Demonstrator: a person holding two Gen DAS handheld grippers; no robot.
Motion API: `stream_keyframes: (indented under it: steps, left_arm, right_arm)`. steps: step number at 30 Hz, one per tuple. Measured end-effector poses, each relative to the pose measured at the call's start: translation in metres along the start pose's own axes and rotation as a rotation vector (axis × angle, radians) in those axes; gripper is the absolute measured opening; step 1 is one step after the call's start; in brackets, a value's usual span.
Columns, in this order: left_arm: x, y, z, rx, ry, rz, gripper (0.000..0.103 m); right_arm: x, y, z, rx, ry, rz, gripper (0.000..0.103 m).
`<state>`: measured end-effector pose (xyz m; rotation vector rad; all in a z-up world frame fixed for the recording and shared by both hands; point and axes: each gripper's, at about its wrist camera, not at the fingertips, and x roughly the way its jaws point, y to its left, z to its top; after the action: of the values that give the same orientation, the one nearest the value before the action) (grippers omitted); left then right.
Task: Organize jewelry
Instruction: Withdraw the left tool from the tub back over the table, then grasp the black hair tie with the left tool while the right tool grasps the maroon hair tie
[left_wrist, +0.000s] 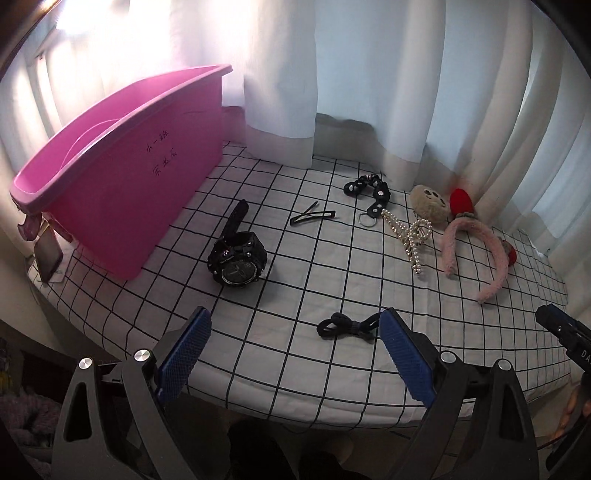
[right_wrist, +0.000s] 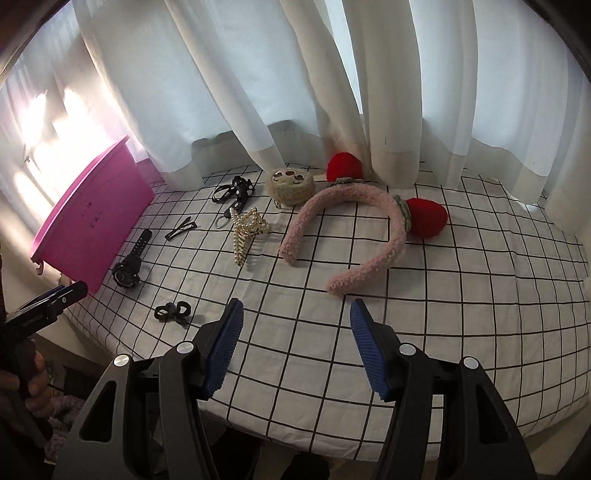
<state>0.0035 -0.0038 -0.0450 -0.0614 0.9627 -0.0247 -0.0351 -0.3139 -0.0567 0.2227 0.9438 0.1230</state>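
A pink plastic bin (left_wrist: 122, 177) stands at the table's left; it also shows in the right wrist view (right_wrist: 92, 218). On the checked cloth lie a black watch (left_wrist: 236, 254), a black hair clip (left_wrist: 312, 216), a black chain with a key ring (left_wrist: 369, 195), a pearl claw clip (left_wrist: 412, 234), a pink headband with red pompoms (right_wrist: 351, 240), a beige plush piece (right_wrist: 291, 184) and a black bow tie (left_wrist: 349, 326). My left gripper (left_wrist: 295, 328) is open and empty, just before the bow. My right gripper (right_wrist: 295, 317) is open and empty, near the headband's front end.
White curtains (right_wrist: 295, 92) hang along the back of the table. A phone (left_wrist: 48, 258) leans at the left table edge beside the bin. The table's front edge (left_wrist: 295, 413) runs just ahead of both grippers.
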Motion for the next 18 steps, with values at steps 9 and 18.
stream_keyframes:
  steps: [9,18]
  left_arm:
    - [0.024,-0.007,-0.006,0.100,0.021,-0.021,0.091]
    - [0.055,-0.011,-0.009,0.286,0.029,-0.162,0.091]
  right_arm:
    - [0.007,0.021,-0.030,0.026,-0.015,0.033,0.058]
    - [0.019,0.071,-0.066,0.111,-0.061,-0.055,0.058]
